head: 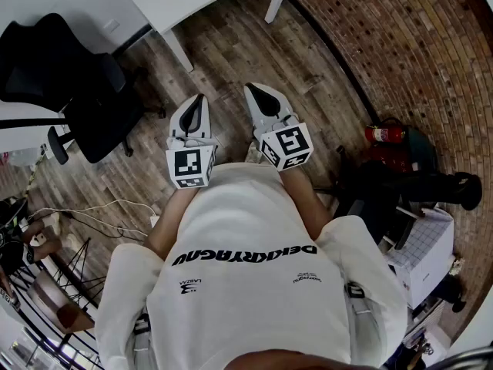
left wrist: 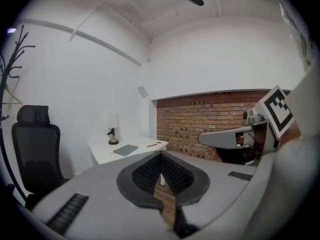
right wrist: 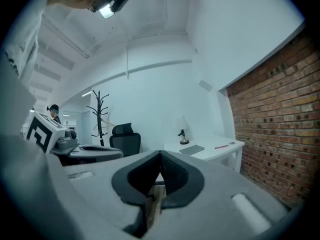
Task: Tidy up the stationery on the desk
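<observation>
The white desk [head: 158, 2] stands a few steps ahead of me. On it lie a grey notebook [left wrist: 125, 150] and a red pen [left wrist: 154, 144], next to a small dark desk lamp [left wrist: 113, 136]. The right gripper view shows the same notebook [right wrist: 192, 149], pen [right wrist: 221, 146] and lamp [right wrist: 184, 136]. I hold both grippers close in front of my chest, side by side, pointing toward the desk. My left gripper [head: 194, 105] is shut with nothing in it, its tips [left wrist: 161, 159] closed together. My right gripper [head: 259, 92] is likewise shut and empty [right wrist: 160, 162].
A black office chair [head: 73, 83] stands left of the desk, with a coat rack [right wrist: 99, 115] behind it. A brick wall [head: 416, 45] runs along the right, with a red fire extinguisher [head: 384, 134] at its foot. Wooden floor [head: 231, 52] lies between me and the desk.
</observation>
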Demonstrator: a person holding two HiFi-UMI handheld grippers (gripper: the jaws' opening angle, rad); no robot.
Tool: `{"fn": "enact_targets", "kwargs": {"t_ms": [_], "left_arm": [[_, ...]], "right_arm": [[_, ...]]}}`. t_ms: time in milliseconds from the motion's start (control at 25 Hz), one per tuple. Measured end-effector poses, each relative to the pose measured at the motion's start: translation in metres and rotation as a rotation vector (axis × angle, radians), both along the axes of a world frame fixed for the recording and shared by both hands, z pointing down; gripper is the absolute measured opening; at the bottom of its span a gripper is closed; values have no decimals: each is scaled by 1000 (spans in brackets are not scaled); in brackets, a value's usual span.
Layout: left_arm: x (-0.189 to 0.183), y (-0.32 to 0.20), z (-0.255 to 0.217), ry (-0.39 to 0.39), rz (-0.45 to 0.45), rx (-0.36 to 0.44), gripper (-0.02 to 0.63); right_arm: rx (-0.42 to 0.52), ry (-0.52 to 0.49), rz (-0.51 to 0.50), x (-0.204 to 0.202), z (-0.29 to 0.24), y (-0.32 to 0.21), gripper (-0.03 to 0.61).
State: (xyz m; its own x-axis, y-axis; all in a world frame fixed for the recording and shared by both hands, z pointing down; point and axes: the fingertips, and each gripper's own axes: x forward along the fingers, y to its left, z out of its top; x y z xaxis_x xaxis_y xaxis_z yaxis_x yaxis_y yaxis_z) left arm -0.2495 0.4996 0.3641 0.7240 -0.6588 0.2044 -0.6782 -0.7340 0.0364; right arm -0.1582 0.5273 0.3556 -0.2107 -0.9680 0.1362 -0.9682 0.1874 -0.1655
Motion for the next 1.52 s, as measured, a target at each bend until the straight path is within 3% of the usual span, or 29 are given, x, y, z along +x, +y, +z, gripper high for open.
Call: {"fn": "enact_targets", "kwargs": {"t_ms": [720, 960, 1280, 1520], "left_arm": [[100, 14, 17, -53, -70, 15, -2], [105, 12, 27, -90, -114, 5, -2], [121, -9, 46, -93, -102, -24, -2], [146, -65, 56, -62, -104, -30, -2]], "right_arm": [[47, -62, -54, 107, 7, 6, -5], [35, -92, -70, 125, 17, 6, -5], [16, -82, -64, 142, 28, -11, -3], [16, -28, -60, 169, 28, -67, -3]]}}
